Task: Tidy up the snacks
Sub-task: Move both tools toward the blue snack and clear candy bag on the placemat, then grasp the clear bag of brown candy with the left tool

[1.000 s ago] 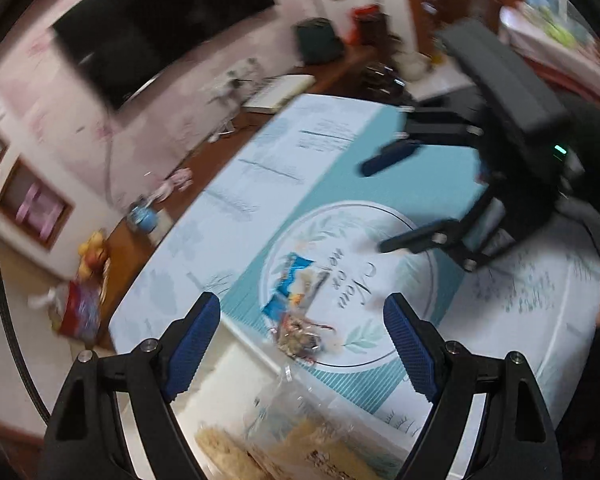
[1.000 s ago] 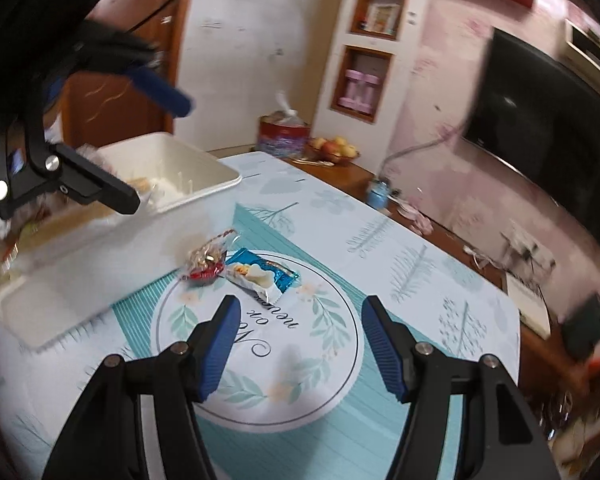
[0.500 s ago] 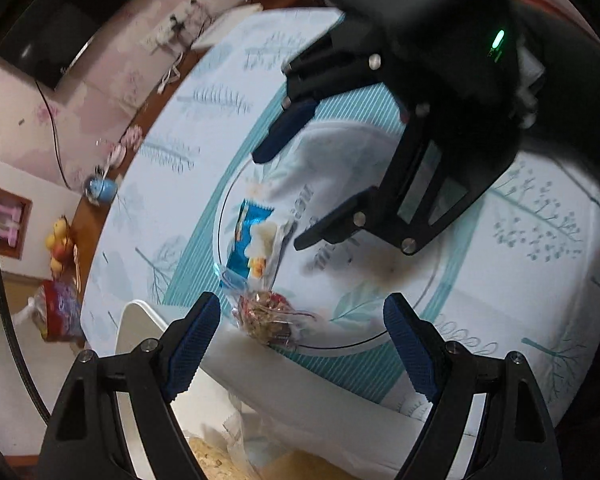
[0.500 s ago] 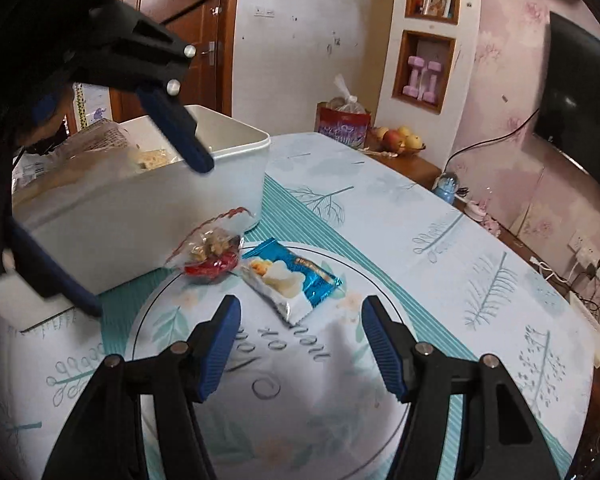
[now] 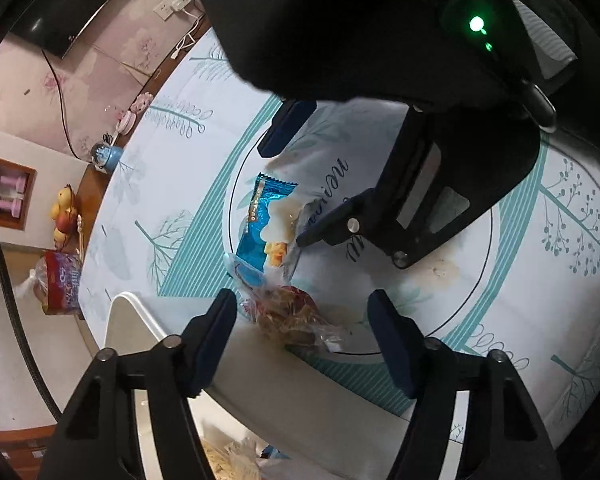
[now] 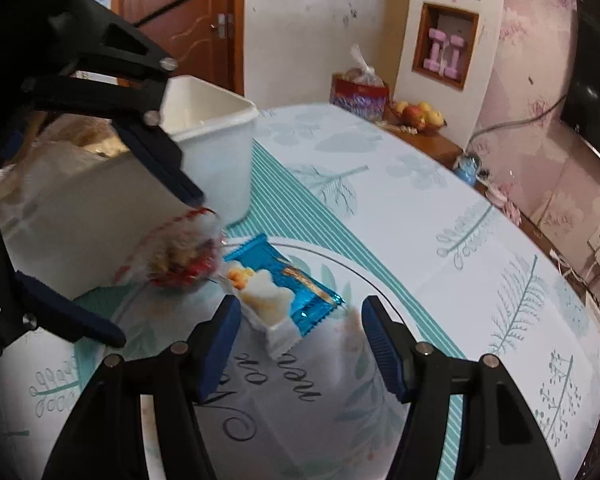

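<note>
— Looking down from the left wrist, we see the surface (image 5: 540,280) under its leaf-printed cloth from almost straight above, with the white bin (image 5: 260,392) only as a near wall and rim below us. What do we get from the right wrist?

— There we see the white bin (image 6: 220,148) side-on, bags heaped inside it, plus the door, the wall niche and a fruit bowl (image 6: 418,114) behind. The steep view gives none of that.

— From the left wrist, though, we see the right gripper (image 5: 288,192) from above, tilted down, its fingers spread either side of the blue snack packet (image 5: 266,220), not pressing it.

— Agreed; from the right wrist the blue snack packet (image 6: 284,284) lies flat on the surface just ahead of the right gripper (image 6: 296,340), between the finger lines but untouched.

— The left gripper (image 5: 302,330) points steeply down, fingers closing, with the clear red-trimmed snack bag (image 5: 296,316) between them, no contact that we can see.

— In the right view the left gripper (image 6: 156,264) straddles that snack bag (image 6: 180,256), which sits against the bin's wall, blurred.
</note>
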`<state>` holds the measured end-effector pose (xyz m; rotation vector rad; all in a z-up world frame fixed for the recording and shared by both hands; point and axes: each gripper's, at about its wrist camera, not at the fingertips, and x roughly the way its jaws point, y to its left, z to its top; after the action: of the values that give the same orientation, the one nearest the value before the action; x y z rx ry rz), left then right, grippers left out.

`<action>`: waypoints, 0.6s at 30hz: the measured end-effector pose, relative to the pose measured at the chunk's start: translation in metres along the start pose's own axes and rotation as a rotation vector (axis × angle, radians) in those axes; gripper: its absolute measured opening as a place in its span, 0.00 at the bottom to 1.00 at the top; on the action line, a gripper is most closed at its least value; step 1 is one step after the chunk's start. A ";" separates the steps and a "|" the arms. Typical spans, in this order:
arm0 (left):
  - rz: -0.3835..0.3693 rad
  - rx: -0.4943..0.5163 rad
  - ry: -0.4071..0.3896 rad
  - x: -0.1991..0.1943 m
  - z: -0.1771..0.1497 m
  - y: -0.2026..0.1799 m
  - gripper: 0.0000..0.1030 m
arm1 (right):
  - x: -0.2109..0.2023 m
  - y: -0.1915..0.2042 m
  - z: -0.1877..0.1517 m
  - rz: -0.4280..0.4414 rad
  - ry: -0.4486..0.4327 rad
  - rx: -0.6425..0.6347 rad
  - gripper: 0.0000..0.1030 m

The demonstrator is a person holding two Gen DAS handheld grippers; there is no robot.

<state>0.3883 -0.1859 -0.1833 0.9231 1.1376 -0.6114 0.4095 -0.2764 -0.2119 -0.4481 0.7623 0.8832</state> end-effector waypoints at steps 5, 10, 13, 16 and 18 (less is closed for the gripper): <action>-0.022 0.001 0.011 0.005 0.000 0.003 0.55 | 0.006 0.000 -0.001 -0.015 0.038 -0.002 0.61; -0.021 -0.007 0.006 0.006 0.001 0.003 0.50 | 0.007 0.002 -0.001 -0.017 0.048 -0.010 0.61; -0.016 -0.017 -0.006 0.005 0.003 0.002 0.43 | 0.007 0.000 0.000 -0.023 0.049 -0.003 0.60; -0.001 -0.016 -0.010 0.005 0.004 0.002 0.38 | 0.005 -0.002 0.000 -0.025 0.043 0.005 0.42; 0.007 -0.013 -0.022 0.003 0.003 0.001 0.34 | 0.004 -0.002 0.000 -0.033 0.037 0.005 0.25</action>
<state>0.3920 -0.1877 -0.1857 0.9068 1.1168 -0.6061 0.4126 -0.2755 -0.2153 -0.4727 0.7887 0.8446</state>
